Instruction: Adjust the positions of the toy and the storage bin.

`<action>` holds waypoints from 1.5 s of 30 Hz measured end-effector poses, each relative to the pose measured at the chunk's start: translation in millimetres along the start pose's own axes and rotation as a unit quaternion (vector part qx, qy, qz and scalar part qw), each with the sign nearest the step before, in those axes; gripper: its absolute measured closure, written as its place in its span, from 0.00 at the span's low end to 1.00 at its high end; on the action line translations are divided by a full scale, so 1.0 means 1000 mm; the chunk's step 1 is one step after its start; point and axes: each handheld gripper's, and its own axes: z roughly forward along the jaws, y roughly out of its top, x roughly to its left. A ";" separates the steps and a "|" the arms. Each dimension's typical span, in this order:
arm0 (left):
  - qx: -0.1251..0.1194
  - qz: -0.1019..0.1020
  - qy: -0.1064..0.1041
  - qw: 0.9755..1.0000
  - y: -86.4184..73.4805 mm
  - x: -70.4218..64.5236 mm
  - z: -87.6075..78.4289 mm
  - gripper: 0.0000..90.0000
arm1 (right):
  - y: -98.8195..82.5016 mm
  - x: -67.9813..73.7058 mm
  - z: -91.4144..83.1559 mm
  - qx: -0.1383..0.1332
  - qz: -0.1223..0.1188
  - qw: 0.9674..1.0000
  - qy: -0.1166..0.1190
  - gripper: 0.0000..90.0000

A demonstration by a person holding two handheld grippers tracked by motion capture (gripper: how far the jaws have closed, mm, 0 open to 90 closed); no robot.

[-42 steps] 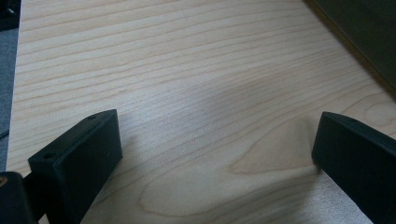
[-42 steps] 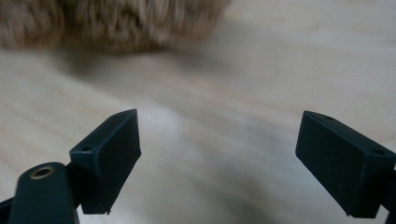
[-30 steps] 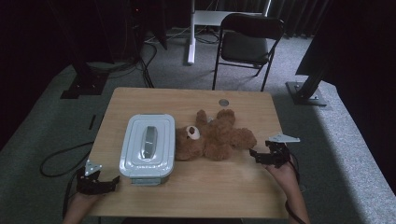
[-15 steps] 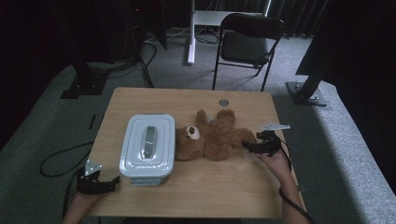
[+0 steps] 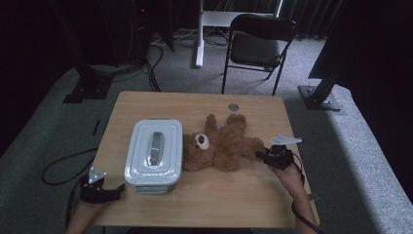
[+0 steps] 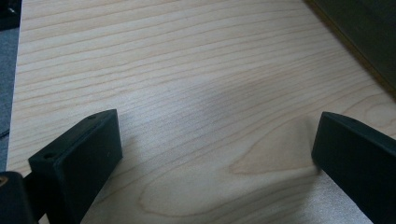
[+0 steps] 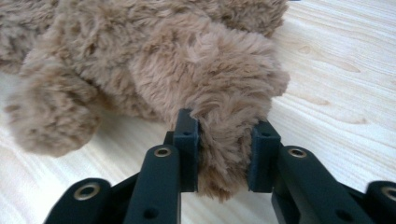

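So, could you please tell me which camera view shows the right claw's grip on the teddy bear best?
The right gripper view: the right claw pinches one furry limb of the teddy bear close up. The high view shows the whole bear beside the lidded box, the grip tiny. The left gripper view shows bare table.

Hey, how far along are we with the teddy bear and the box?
Done: right gripper has just closed on the bear's limb. In hand: bear lies on the table, not lifted. Left: box lid is on; left gripper rests open beside it.
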 end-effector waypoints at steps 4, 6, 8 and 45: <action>0.000 0.000 0.000 1.000 0.000 0.000 0.000 0.03 | -0.007 0.009 -0.011 -0.001 -0.005 1.000 0.000 0.80; 0.000 0.000 0.000 1.000 0.000 0.000 0.000 0.03 | -0.010 0.013 -0.018 -0.003 -0.004 1.000 0.007 0.81; 0.000 0.000 0.000 1.000 0.000 0.000 0.000 0.03 | -0.014 0.018 -0.025 -0.004 -0.002 1.000 0.011 0.81; 0.000 0.000 0.000 1.000 0.000 0.000 0.000 0.03 | 0.022 0.026 -0.072 -0.049 0.018 0.996 0.068 0.35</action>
